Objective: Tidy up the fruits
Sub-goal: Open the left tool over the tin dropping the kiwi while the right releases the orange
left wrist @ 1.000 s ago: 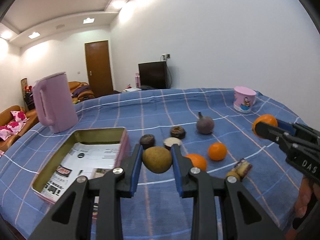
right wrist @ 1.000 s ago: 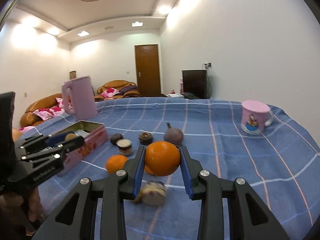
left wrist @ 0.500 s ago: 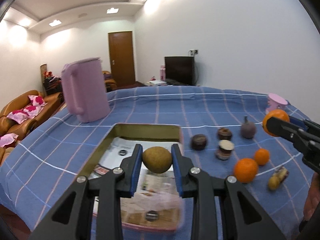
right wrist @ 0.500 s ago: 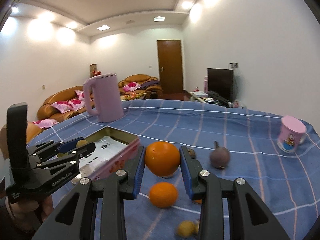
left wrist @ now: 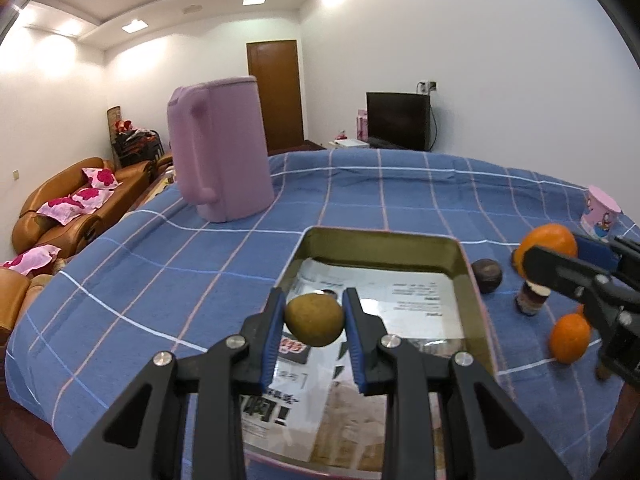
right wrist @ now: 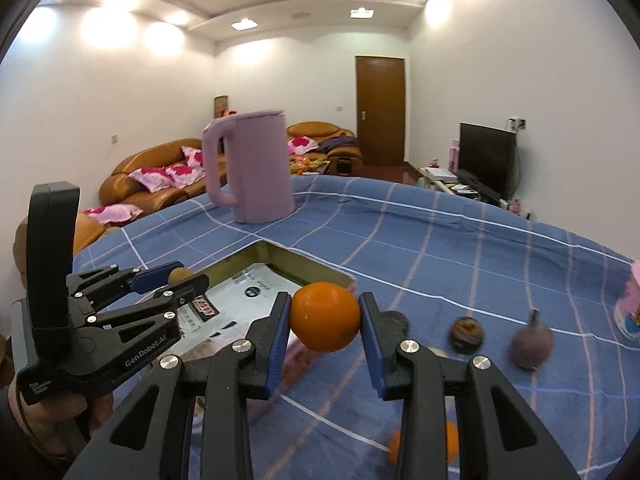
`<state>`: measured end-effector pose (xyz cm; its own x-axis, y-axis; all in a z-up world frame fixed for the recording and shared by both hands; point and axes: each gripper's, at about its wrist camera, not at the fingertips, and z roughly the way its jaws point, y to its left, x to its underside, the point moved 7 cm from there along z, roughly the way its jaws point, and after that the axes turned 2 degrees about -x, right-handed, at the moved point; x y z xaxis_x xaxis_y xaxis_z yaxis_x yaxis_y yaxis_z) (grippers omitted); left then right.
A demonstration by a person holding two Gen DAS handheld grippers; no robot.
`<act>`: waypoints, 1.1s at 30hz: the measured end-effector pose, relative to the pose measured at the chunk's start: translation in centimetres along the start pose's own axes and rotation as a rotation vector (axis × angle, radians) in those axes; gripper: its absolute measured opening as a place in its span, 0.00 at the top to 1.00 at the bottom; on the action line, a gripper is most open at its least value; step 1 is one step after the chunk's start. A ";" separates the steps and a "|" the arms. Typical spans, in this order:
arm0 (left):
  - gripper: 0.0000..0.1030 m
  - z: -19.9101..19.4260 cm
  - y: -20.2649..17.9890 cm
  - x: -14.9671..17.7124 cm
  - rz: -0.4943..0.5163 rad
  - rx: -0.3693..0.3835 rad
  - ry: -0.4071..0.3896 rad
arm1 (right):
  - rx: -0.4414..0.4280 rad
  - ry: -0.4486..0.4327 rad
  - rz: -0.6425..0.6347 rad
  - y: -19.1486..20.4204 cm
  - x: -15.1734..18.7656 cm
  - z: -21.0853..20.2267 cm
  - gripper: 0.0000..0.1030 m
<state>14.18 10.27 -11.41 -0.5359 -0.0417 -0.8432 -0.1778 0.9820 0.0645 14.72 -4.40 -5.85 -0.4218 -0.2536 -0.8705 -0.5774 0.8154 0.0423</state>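
Note:
My left gripper (left wrist: pixel 315 320) is shut on a brown-green round fruit (left wrist: pixel 315 321) and holds it above the open metal tin (left wrist: pixel 380 242), over its near half. My right gripper (right wrist: pixel 325 322) is shut on an orange (right wrist: pixel 325 322) and holds it just right of the tin (right wrist: pixel 320 270), above its edge. In the left wrist view the right gripper with its orange (left wrist: pixel 546 246) is at the right. In the right wrist view the left gripper (right wrist: pixel 188 278) is at the left, over the tin. Printed paper lines the tin's bottom.
On the blue checked cloth right of the tin lie a dark round fruit (left wrist: pixel 486 276), a small jar (left wrist: pixel 530 300), an orange (left wrist: pixel 570 338) and a purple stemmed fruit (right wrist: pixel 530 342). A pink kettle (left wrist: pixel 220 148) stands behind the tin. A pink mug (left wrist: pixel 600 212) is far right.
Both grippers have moved left with their fruit. The left one went from beside the tin to above it. The right one came up to the tin's right edge.

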 end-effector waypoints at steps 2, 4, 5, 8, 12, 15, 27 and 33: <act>0.70 0.3 0.4 0.1 0.004 -0.004 0.007 | -0.006 0.013 -0.011 0.6 0.0 0.7 0.65; 0.70 0.6 0.5 0.2 0.006 -0.005 0.011 | -0.012 0.026 -0.024 1.3 0.1 1.6 0.65; 0.70 0.7 0.6 0.2 0.006 -0.006 0.016 | -0.011 0.032 -0.029 1.4 0.2 1.9 0.65; 0.70 0.9 0.9 0.3 0.012 -0.009 0.028 | -0.013 0.050 -0.039 1.9 0.5 2.8 0.65; 0.70 1.6 0.8 0.6 0.026 -0.006 0.052 | -0.012 0.077 -0.049 2.2 0.9 3.8 0.65; 0.70 2.0 0.8 1.0 0.025 -0.005 0.070 | -0.014 0.094 -0.059 2.4 1.2 4.3 0.65; 0.62 1.9 0.5 1.3 0.029 -0.002 0.078 | -0.037 0.147 -0.079 3.1 2.1 5.7 0.63; 0.55 1.2 0.6 1.3 0.006 0.019 0.070 | -0.032 0.134 -0.077 3.1 2.0 5.3 0.55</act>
<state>14.38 11.06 -13.17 -0.5935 -0.0476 -0.8034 -0.1586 0.9856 0.0588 15.81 0.41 -10.08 -0.4636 -0.3839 -0.7986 -0.6326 0.7745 -0.0050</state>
